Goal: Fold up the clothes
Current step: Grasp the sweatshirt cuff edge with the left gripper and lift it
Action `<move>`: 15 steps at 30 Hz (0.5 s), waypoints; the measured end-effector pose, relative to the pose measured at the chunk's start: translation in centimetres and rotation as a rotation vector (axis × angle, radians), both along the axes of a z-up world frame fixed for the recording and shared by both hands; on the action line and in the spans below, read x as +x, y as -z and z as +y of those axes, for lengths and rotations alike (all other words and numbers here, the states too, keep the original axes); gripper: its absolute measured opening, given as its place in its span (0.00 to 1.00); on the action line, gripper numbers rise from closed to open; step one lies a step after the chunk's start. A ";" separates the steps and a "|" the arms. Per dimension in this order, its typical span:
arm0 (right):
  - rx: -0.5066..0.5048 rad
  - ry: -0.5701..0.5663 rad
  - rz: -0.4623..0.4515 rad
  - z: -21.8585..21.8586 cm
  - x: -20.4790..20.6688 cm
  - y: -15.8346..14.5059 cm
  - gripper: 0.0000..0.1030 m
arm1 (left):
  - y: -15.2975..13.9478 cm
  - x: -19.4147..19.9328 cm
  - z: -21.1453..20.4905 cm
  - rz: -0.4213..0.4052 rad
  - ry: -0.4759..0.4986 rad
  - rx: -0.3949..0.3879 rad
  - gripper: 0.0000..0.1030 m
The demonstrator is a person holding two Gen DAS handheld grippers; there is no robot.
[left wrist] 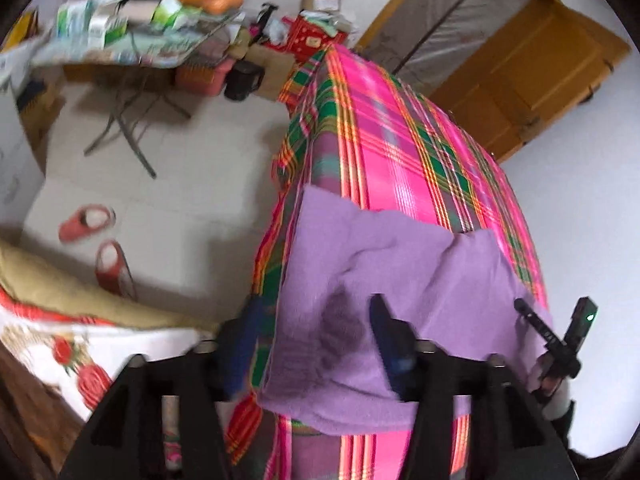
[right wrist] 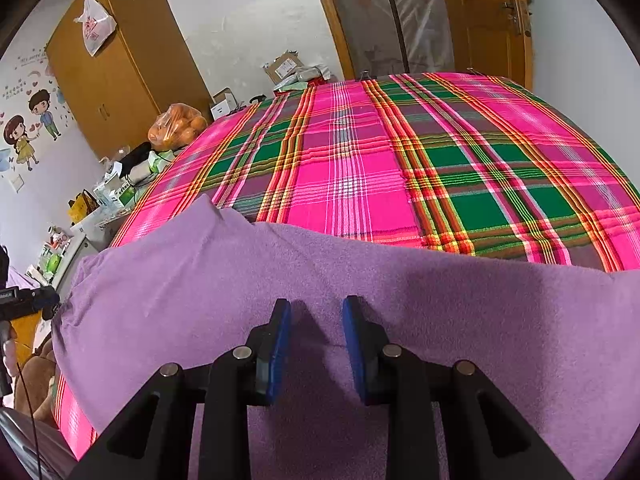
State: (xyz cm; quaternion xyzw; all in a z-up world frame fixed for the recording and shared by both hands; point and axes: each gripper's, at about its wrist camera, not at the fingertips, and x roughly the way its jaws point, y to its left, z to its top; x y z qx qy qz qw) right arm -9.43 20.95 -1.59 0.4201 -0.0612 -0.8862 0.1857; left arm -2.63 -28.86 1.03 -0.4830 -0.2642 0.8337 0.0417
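- Purple fleece garment (right wrist: 360,280) lies spread over the near edge of the bed (right wrist: 360,152), on its pink-and-green plaid cover, with one soft ridge rising toward the bed's left side.
- Left gripper (left wrist: 316,340) hangs at the bed's left edge, jaws spread wide, one over the fleece, one off the bed; nothing pinched.
- Right gripper (right wrist: 316,344) sits above the garment, jaws partly apart, gripping nothing.

Garment (right wrist: 280,280) on the bedspread (right wrist: 400,152) at its near edge; wardrobe (right wrist: 120,60) behind, left.
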 end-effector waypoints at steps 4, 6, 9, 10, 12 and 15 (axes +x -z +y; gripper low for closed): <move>0.001 -0.001 -0.001 0.1 0.2 -0.1 0.27 | 0.8 0.4 -0.5 -0.036 -0.030 0.033 0.59; 0.002 -0.001 -0.001 0.1 0.4 -0.2 0.27 | 1.2 0.6 -1.1 -0.050 -0.055 0.074 0.60; 0.000 -0.002 -0.002 0.1 0.4 -0.2 0.27 | 2.3 1.0 -1.9 -0.097 -0.082 0.162 0.61; 0.001 -0.002 -0.002 0.1 0.3 -0.2 0.27 | 2.7 1.1 -2.0 -0.119 -0.088 0.176 0.61; 0.001 -0.003 -0.002 0.2 0.4 -0.2 0.27 | 3.5 1.3 -2.3 -0.169 -0.102 0.203 0.61; 0.003 -0.003 -0.002 0.2 0.4 -0.3 0.27 | 4.9 1.7 -2.6 -0.236 -0.120 0.255 0.62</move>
